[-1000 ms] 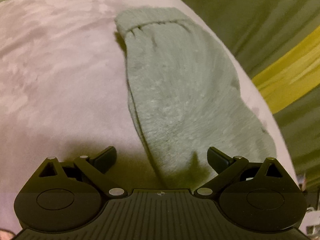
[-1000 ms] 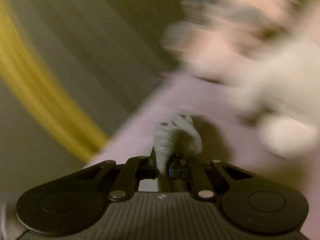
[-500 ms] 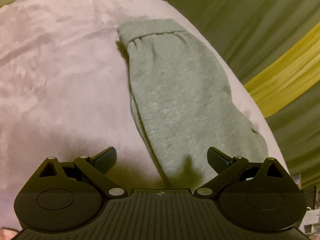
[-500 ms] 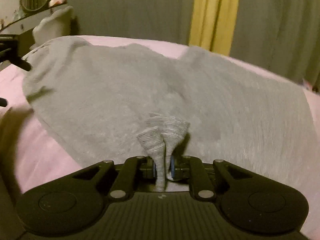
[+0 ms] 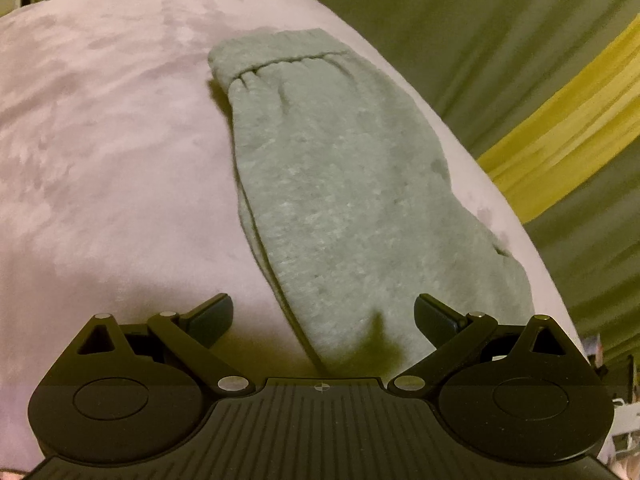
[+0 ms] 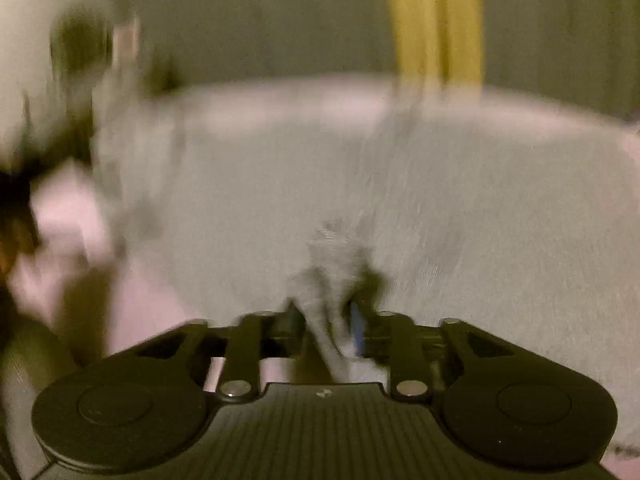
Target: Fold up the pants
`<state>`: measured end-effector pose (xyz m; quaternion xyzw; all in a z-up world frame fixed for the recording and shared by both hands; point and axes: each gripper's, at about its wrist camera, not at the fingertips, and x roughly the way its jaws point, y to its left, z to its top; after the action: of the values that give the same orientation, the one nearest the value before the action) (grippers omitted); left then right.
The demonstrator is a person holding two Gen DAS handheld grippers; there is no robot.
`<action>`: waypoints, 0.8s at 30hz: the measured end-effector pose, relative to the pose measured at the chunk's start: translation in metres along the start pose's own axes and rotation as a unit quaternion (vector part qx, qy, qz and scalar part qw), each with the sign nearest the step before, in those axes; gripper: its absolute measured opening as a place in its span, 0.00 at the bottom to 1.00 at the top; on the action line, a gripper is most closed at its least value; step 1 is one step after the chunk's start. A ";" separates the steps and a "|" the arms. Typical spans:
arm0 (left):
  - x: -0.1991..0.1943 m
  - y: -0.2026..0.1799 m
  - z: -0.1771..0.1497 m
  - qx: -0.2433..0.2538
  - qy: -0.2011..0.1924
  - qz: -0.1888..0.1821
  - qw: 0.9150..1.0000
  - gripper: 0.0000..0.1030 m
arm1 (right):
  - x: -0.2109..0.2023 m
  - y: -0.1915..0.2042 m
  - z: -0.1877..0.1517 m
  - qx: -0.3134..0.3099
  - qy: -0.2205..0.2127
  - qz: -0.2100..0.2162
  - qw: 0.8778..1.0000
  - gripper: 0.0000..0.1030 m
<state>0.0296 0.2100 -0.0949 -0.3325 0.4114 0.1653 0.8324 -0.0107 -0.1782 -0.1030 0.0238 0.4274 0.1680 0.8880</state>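
The grey sweatpants lie on a pink blanket. In the left wrist view one leg (image 5: 344, 184) runs away from me, its elastic cuff (image 5: 276, 54) at the far end. My left gripper (image 5: 324, 316) is open and empty, its jaws standing either side of the near end of that leg. In the blurred right wrist view the pants (image 6: 400, 184) spread wide across the bed. My right gripper (image 6: 326, 316) is shut on a bunched ribbed fold of the pants (image 6: 334, 252).
The pink blanket (image 5: 100, 140) covers the bed, with its edge curving off to the right. Olive curtains (image 5: 500, 40) with a yellow strip (image 5: 568, 120) hang behind. A blurred pale shape (image 6: 44, 60) is at the left of the right wrist view.
My right gripper has kept hold of the fold and moved fast, blurring its view; the pants now fill more of it. The left gripper shifted slightly, still open over the leg.
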 end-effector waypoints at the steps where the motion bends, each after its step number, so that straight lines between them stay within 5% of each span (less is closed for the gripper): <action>1: -0.001 -0.002 -0.001 0.005 -0.001 -0.002 1.000 0.98 | -0.007 0.003 -0.003 -0.009 -0.022 -0.004 1.000 0.33; 4: -0.008 -0.012 -0.003 0.045 -0.006 -0.025 0.999 0.98 | -0.034 -0.003 0.011 0.018 -0.055 0.049 0.997 0.76; 7: -0.016 -0.037 -0.013 0.121 -0.012 -0.042 0.992 0.98 | -0.067 -0.028 0.019 0.054 -0.130 0.063 0.988 0.90; 10: -0.019 -0.072 -0.031 0.204 0.000 -0.070 0.977 0.98 | -0.074 -0.064 0.021 0.118 -0.147 0.017 0.982 0.92; 14: -0.016 -0.135 -0.071 0.329 0.017 -0.101 0.939 0.98 | -0.038 -0.130 0.007 0.230 -0.020 -0.061 0.971 0.84; 17: 0.001 -0.173 -0.093 0.372 0.044 -0.122 0.919 0.98 | -0.053 -0.138 0.004 0.263 -0.072 -0.039 0.961 0.86; 20: 0.030 -0.201 -0.105 0.381 0.086 -0.130 0.911 0.98 | -0.073 -0.145 0.001 0.278 -0.125 -0.038 0.952 0.94; 24: 0.081 -0.218 -0.110 0.364 0.137 -0.094 0.917 0.98 | -0.057 -0.158 -0.008 0.282 -0.069 -0.059 0.955 0.95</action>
<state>0.1352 -0.0237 -0.1166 -0.0635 0.5198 -0.1222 0.8431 -0.0064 -0.3464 -0.0945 0.2593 0.3960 -0.0144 0.8808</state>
